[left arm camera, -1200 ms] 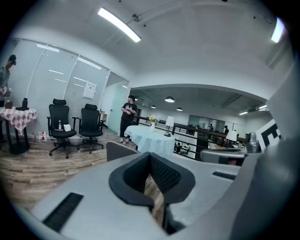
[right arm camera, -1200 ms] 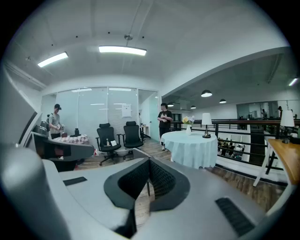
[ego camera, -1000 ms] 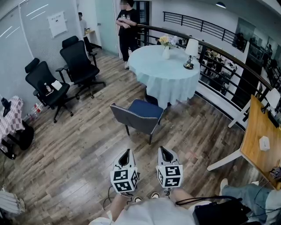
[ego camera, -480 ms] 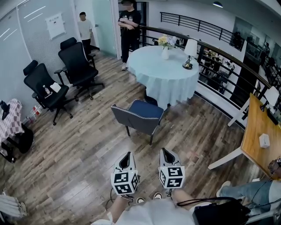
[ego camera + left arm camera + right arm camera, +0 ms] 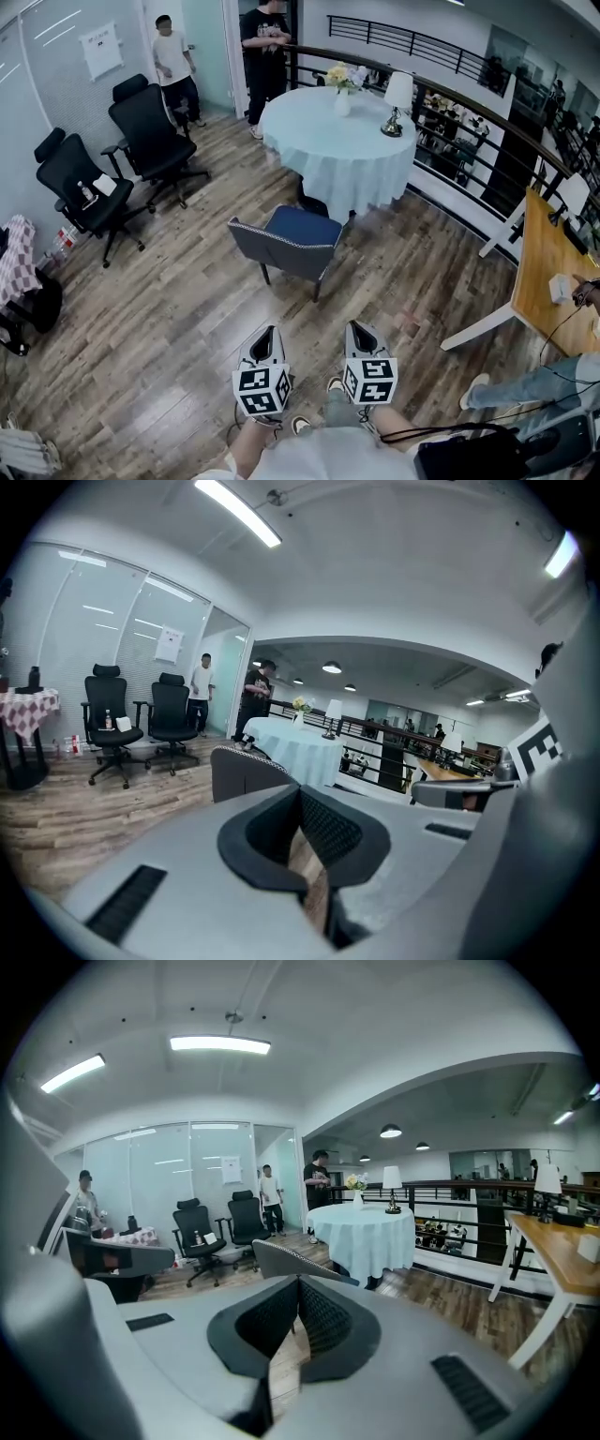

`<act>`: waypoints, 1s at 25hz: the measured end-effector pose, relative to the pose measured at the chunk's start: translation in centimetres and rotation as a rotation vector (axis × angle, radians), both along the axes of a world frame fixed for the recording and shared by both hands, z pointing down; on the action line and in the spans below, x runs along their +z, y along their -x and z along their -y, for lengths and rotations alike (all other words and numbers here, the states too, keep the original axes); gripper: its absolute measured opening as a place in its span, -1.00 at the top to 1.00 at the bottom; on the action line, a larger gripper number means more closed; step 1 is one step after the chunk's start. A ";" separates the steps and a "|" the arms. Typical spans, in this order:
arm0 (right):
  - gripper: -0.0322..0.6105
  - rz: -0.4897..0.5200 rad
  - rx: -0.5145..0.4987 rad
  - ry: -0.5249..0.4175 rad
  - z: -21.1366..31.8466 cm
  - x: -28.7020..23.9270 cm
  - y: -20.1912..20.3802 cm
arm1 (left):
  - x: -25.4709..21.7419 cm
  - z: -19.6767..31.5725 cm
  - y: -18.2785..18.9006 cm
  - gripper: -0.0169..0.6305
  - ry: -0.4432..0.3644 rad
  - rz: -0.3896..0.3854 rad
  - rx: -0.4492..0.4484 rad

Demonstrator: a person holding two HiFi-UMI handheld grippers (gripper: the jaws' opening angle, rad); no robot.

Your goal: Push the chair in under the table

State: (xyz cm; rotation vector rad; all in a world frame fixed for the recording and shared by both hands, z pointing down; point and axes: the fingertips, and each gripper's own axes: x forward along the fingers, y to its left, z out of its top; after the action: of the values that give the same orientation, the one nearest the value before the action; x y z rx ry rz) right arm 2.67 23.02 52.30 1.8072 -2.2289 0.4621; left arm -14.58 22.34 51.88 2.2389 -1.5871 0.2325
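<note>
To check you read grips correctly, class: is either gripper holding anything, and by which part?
Nothing is held. The left gripper and right gripper are both shut and empty, well short of the chair.

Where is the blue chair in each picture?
Head view: chair in the middle, just below the round table.
Left gripper view: chair left of centre, just above the jaws.
Right gripper view: chair at centre, just above the jaws.
Shared landmark: the round table behind it.
</note>
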 end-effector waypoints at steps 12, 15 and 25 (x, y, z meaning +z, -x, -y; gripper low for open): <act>0.85 0.000 -0.058 0.002 8.8 -0.3 -1.1 | -0.3 7.4 -1.9 0.93 -0.011 0.015 -0.014; 0.85 0.008 -0.084 0.005 11.5 -0.6 -1.4 | -0.7 9.7 -2.4 0.93 -0.008 0.018 -0.035; 0.85 0.034 -0.142 0.046 17.5 0.5 -4.0 | 0.1 14.6 -4.6 0.93 0.018 0.038 -0.074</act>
State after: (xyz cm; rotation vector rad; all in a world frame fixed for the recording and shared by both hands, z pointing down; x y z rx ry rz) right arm 6.66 5.50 52.82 1.6168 -2.3292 0.5147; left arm -10.00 7.73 51.96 2.1699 -1.6766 0.2691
